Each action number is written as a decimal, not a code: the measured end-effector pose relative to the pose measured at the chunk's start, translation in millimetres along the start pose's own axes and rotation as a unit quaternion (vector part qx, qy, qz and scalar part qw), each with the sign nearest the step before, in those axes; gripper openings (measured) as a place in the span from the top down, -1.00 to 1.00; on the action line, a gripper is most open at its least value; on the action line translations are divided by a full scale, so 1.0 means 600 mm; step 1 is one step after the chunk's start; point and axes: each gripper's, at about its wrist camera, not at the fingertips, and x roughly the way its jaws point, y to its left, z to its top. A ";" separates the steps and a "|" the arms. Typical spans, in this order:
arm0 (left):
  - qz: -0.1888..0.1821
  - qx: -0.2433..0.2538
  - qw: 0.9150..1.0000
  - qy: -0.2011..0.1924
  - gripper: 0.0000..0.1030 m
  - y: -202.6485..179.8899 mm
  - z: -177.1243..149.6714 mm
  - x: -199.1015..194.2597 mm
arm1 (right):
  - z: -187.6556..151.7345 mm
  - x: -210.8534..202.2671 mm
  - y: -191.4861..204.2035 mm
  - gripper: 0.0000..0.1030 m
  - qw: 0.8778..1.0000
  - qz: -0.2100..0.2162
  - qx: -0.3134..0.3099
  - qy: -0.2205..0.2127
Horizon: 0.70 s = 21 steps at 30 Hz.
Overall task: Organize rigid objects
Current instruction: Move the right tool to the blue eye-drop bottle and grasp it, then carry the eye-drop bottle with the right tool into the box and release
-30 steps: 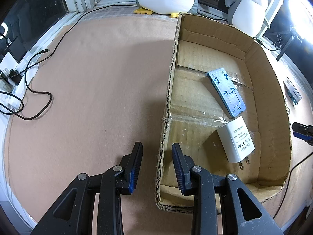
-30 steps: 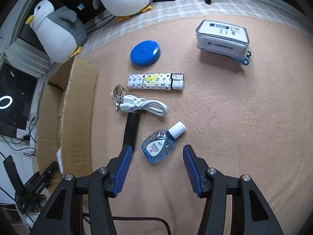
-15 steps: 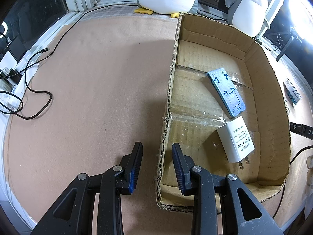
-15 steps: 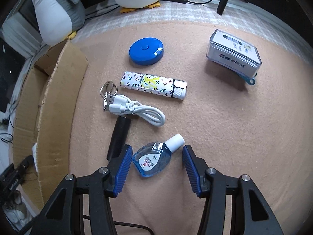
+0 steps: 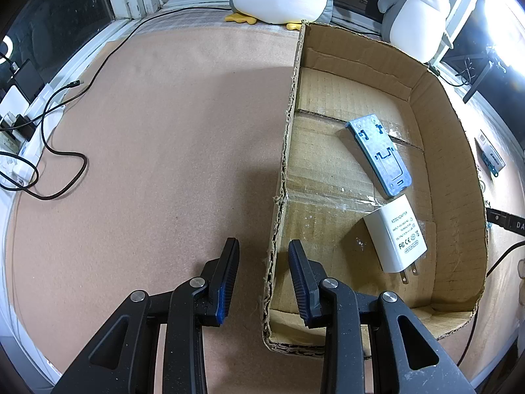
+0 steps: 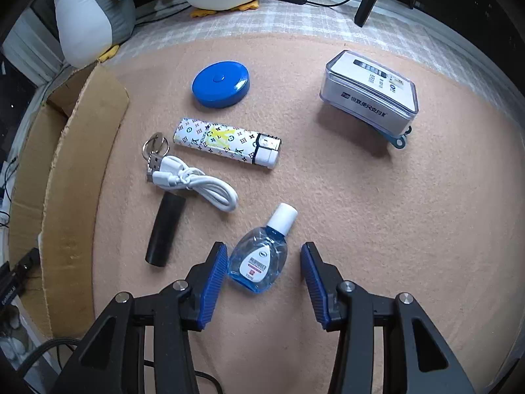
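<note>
Straddling the near wall of the cardboard box (image 5: 459, 151), left gripper (image 5: 262, 262) jaws stand narrow, one either side, with gaps to the wall. Inside the box: blue stand (image 5: 380, 156), white charger (image 5: 395, 233). Right gripper (image 6: 264, 264) jaws, just been closing, frame the eye-drop bottle (image 6: 261, 257) on the surface (image 6: 377, 213); the left pad sits just beside it, the right one apart. Nearby: black cylinder (image 6: 165, 229), white cable (image 6: 197, 182), patterned lighter (image 6: 226, 141), blue disc (image 6: 220, 83), clear case (image 6: 369, 87).
</note>
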 end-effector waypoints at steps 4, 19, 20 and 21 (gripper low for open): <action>0.000 0.000 1.000 0.000 0.35 -0.001 0.000 0.000 | 0.003 0.000 0.000 0.16 1.000 -0.001 -0.004 0.000; 0.000 -0.001 1.000 0.001 0.35 0.000 0.000 0.001 | -0.006 -0.054 0.016 0.39 0.999 0.011 -0.026 -0.028; 0.000 0.000 1.000 0.001 0.35 -0.001 0.000 0.001 | -0.005 -0.065 0.020 0.39 0.999 0.015 -0.029 -0.035; 0.000 0.000 1.000 0.001 0.35 0.000 0.000 0.001 | -0.003 -0.077 0.026 0.39 0.998 0.020 -0.033 -0.043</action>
